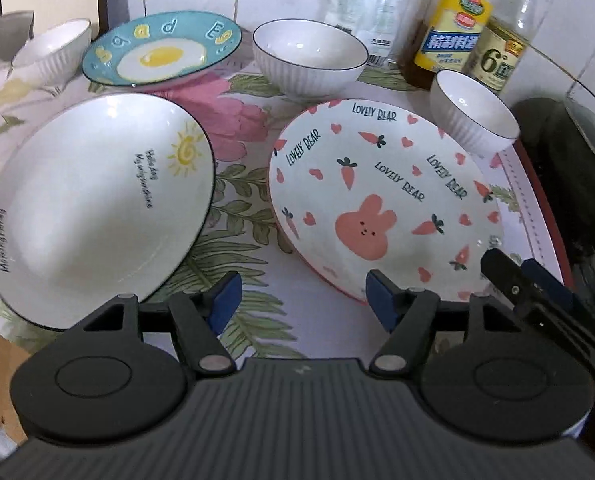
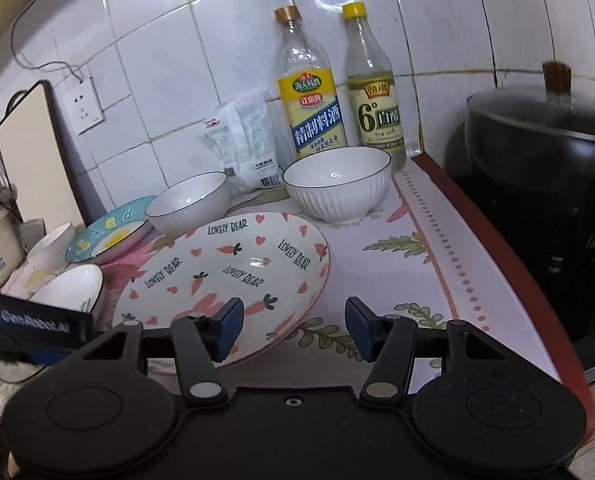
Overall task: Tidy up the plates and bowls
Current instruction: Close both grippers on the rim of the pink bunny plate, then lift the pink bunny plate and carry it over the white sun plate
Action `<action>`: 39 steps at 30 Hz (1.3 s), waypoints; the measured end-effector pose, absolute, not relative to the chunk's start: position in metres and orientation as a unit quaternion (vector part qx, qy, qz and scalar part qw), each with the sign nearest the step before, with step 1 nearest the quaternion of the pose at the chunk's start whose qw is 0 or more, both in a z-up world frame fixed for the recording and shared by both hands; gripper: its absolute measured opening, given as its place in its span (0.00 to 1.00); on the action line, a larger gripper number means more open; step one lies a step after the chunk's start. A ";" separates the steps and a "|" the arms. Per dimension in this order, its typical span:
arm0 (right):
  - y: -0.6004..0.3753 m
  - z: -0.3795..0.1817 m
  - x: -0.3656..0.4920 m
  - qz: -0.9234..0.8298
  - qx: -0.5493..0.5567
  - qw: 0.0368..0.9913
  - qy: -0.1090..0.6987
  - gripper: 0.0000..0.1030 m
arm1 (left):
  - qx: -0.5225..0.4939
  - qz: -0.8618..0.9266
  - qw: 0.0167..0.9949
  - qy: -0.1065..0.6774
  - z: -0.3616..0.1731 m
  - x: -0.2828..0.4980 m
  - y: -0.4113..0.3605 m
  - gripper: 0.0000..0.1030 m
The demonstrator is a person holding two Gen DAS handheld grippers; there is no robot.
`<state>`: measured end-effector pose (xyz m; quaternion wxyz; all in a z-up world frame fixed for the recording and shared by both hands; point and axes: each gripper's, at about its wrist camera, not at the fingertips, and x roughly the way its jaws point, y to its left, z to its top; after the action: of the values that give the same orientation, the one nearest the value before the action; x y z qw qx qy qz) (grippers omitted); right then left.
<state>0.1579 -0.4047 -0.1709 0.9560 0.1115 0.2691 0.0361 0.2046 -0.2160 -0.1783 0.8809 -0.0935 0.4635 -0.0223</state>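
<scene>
Bottles (image 2: 311, 92) behind bowls (image 2: 337, 184) — wok (image 2: 537, 168) beside

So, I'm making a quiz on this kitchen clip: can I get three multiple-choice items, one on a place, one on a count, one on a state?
1. Where do the two bottles stand?
A. Against the tiled wall, behind a bowl
B. On the bear plate
C. Inside the black pot

2. How many plates are in the left wrist view?
A. One
B. Three
C. Five

3. What is between the left gripper's fingers?
A. A bowl's rim
B. A bottle cap
C. Nothing

Answers:
1 A: both stand at the wall behind the white bowl.
2 B: sun plate, egg plate and bear plate.
3 C: the fingers stand apart with only tablecloth showing between them.
</scene>
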 end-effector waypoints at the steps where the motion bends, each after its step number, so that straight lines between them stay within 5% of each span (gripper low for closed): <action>1: -0.406 -0.174 0.161 0.038 0.117 0.955 0.269 0.60 | -0.096 -0.020 0.880 0.464 -0.181 0.207 -0.217 0.66; 15: -0.418 -0.185 0.211 0.051 0.152 0.945 0.284 0.60 | -0.111 0.002 0.884 0.454 -0.194 0.237 -0.216 0.63; 19: -0.420 -0.188 0.220 0.059 0.164 0.941 0.290 0.60 | -0.107 0.003 0.888 0.448 -0.194 0.240 -0.212 0.45; 24: -0.415 -0.190 0.225 0.053 0.165 0.941 0.290 0.54 | -0.116 -0.014 0.886 0.449 -0.193 0.245 -0.209 0.26; 32: -0.417 -0.197 0.231 0.041 0.173 0.936 0.304 0.29 | -0.137 -0.015 0.883 0.448 -0.195 0.248 -0.206 0.25; 39: -0.430 -0.197 0.234 0.057 0.206 0.922 0.322 0.20 | -0.136 -0.033 0.873 0.467 -0.192 0.253 -0.203 0.25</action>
<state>0.2342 -0.4304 -0.1974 0.9221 0.2061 0.3224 0.0572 0.2531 -0.2029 -0.1923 0.8733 -0.1356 0.4667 -0.0328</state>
